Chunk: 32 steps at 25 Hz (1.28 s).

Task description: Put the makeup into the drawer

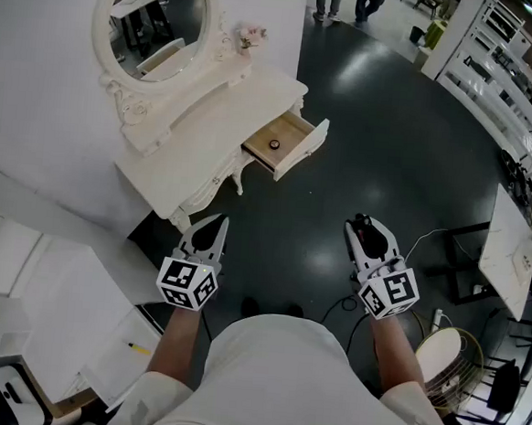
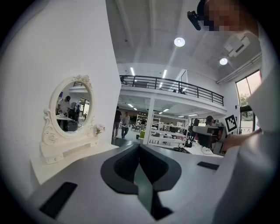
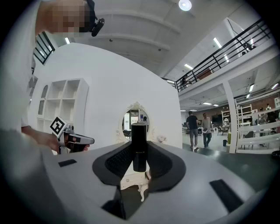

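1 item of makeup, a black tube (image 3: 139,140), stands upright between the jaws of the right gripper (image 1: 363,231), and the pads are pressed on its 2 sides, so the jaws sit at a middle width around it. The left gripper (image 2: 140,151) has its jaws brought together with nothing between them, and it is held beside the right one, in front of the person's body. The white dressing table (image 1: 209,125) with its oval mirror (image 1: 153,15) is well apart from both grippers, across a stretch of dark floor (image 1: 383,125). Its drawer (image 1: 291,131) is already pulled out and shows a wooden inside; 1 small dark round thing (image 1: 274,144) lies in it, and I cannot tell what it is. In my judgement the step in hand is the carry: the tube is taken and the drawer is ready, but the tube is not yet near it. The next move calls for stepping toward the table, bringing the right gripper above the open drawer, lowering the tube inside its walls, and only then letting the jaws part.
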Available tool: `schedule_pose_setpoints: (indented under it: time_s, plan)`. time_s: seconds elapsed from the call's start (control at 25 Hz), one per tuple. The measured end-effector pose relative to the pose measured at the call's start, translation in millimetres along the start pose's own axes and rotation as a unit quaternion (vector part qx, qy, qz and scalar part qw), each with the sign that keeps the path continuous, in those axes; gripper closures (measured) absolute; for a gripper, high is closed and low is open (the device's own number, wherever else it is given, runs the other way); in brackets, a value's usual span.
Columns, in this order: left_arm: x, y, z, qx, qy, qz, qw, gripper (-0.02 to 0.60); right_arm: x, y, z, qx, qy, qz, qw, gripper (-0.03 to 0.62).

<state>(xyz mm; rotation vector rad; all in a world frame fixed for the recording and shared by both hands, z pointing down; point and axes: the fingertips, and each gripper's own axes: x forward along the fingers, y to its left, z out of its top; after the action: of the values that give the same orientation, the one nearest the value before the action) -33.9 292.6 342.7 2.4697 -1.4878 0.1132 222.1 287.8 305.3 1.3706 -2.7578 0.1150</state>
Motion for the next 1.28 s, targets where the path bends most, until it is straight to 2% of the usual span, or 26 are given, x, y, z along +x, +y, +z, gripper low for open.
schedule_pose_setpoints:
  time_s: [0.68, 1.28]
  plan:
    - [-4.7, 12.2, -5.3, -0.002, 0.004, -0.007, 1.0000, 0.566, 7.0, 8.7, -3.7, 0.011, 0.001, -0.012, 1.000, 0.482]
    - [-9.2, 45.7, -11.4, 0.005, 0.013, -0.051, 0.9986, 0.566, 31.2, 45.5, -8.9, 0.004, 0.005, -0.040, 0.999, 0.482]
